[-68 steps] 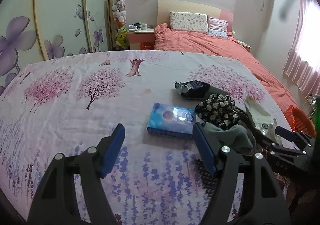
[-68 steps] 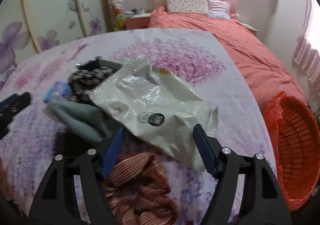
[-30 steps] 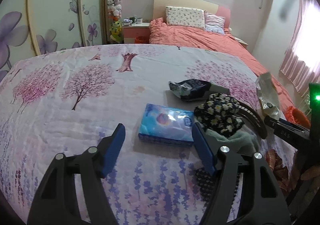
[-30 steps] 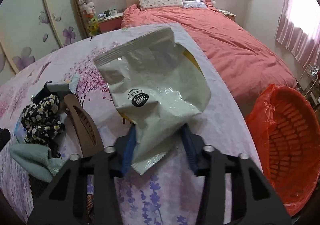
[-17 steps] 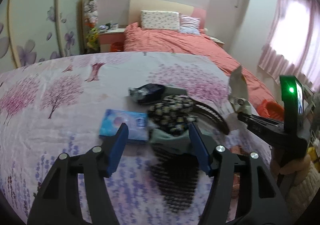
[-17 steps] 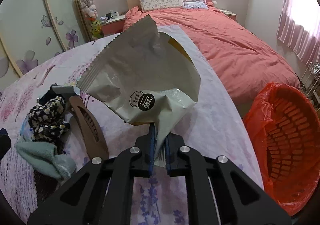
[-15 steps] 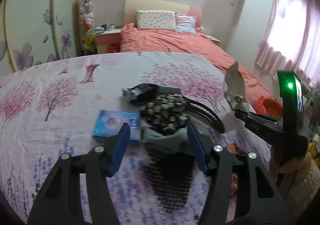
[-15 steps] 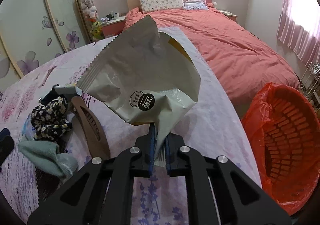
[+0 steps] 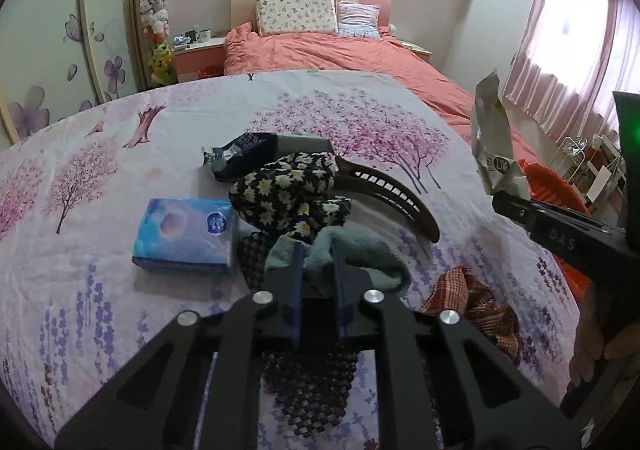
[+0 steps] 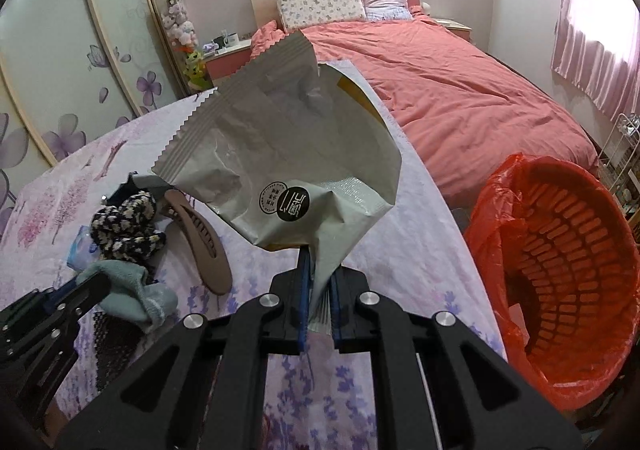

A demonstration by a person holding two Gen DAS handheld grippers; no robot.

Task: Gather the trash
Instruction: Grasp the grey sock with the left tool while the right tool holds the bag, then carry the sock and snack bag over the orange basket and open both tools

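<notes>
1. The right gripper (image 10: 318, 300) has its fingers clamped on the lower corner of a pale snack wrapper (image 10: 288, 158), which stands up off the counter (image 10: 408, 262) near its right edge. A second ago the blue pads were only closing around that corner; they now pinch it flat.
2. In the left wrist view the same wrapper (image 9: 490, 142) shows at the right, raised above the counter's right edge, with the orange trash basket (image 9: 556, 186) behind it.
3. The orange trash basket (image 10: 560, 270), lined with a red bag, stands just off the counter's right edge, beside and below the wrapper; the two are apart.
4. The left gripper (image 9: 316, 286) has just been closing: a second ago its fingers stood wide either side of the blue tissue pack; now they stand close together, with a fold of the grey-green cloth (image 9: 352, 254) between them. Whether the pads press on it I cannot tell.
5. The left wrist view has shifted toward the pile: the blue tissue pack (image 9: 186, 236) now lies to the left of the fingers.
6. Around the cloth lie a black daisy-print fabric (image 9: 288, 194), a brown hair clip (image 9: 388, 198), a dark crumpled wrapper (image 9: 240, 156) farther back, and a red-brown woven cloth (image 9: 476, 310) toward the counter's near right corner.
</notes>
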